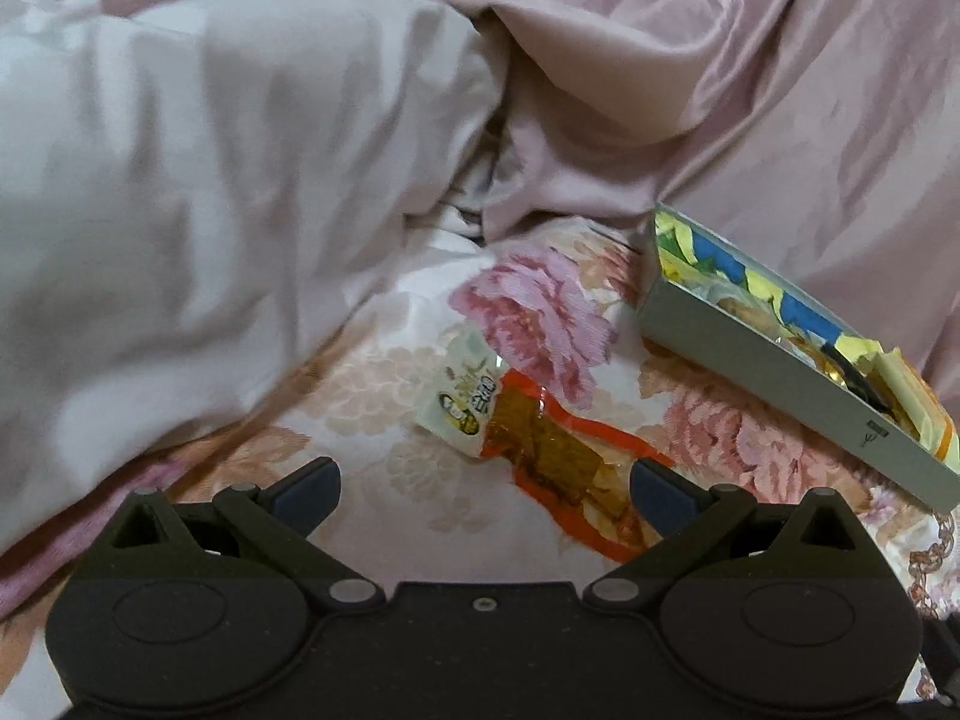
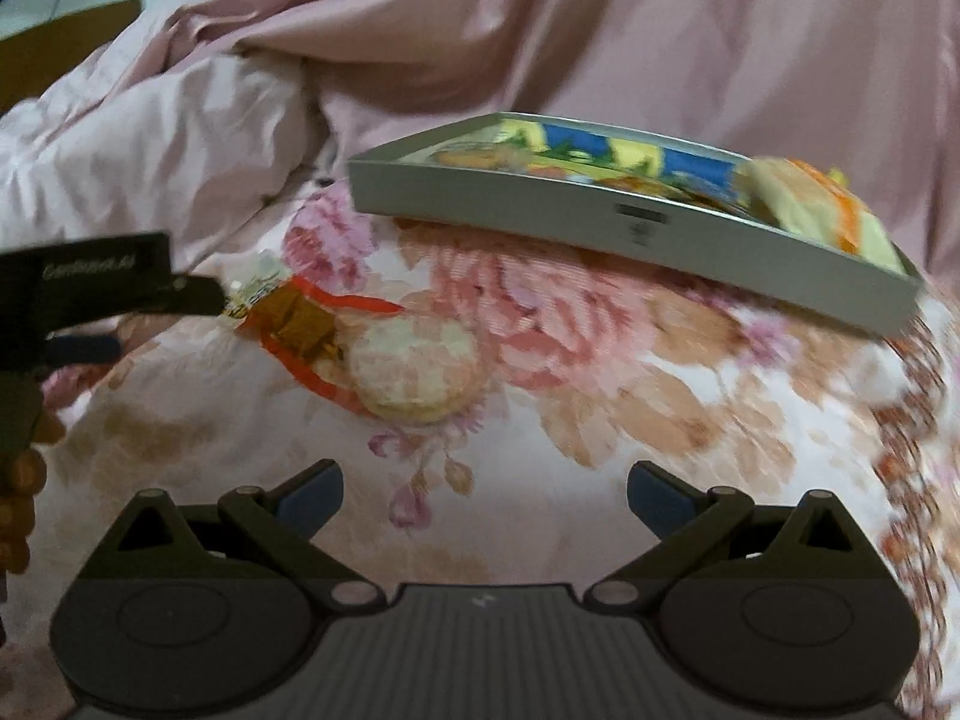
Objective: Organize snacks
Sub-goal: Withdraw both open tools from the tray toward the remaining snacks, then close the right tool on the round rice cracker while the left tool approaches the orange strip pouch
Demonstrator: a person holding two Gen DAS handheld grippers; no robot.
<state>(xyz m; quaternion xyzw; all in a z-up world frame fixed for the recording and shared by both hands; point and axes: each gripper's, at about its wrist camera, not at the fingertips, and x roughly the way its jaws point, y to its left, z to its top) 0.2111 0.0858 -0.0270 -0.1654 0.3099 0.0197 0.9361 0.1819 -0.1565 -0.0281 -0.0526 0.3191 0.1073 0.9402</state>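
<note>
An orange-edged snack packet [image 1: 540, 450] with brown pieces inside lies on the floral sheet [image 1: 384, 420]. My left gripper [image 1: 486, 489] is open just short of it, and its right fingertip covers the packet's near end. In the right wrist view the same packet [image 2: 300, 318] lies at the left, touching a round pale cracker [image 2: 414, 372]. My right gripper [image 2: 485, 495] stands open over bare sheet, a little short of the cracker, holding nothing. A grey box [image 1: 750, 360] with several colourful snacks in it lies to the right; it also appears further back as the grey box [image 2: 600, 228].
A bunched pink duvet [image 1: 210, 180] rises to the left and behind the sheet. The left gripper's black body [image 2: 90, 282] and a hand [image 2: 24, 480] show at the left edge of the right wrist view. Bare floral sheet [image 2: 660, 450] lies below the box.
</note>
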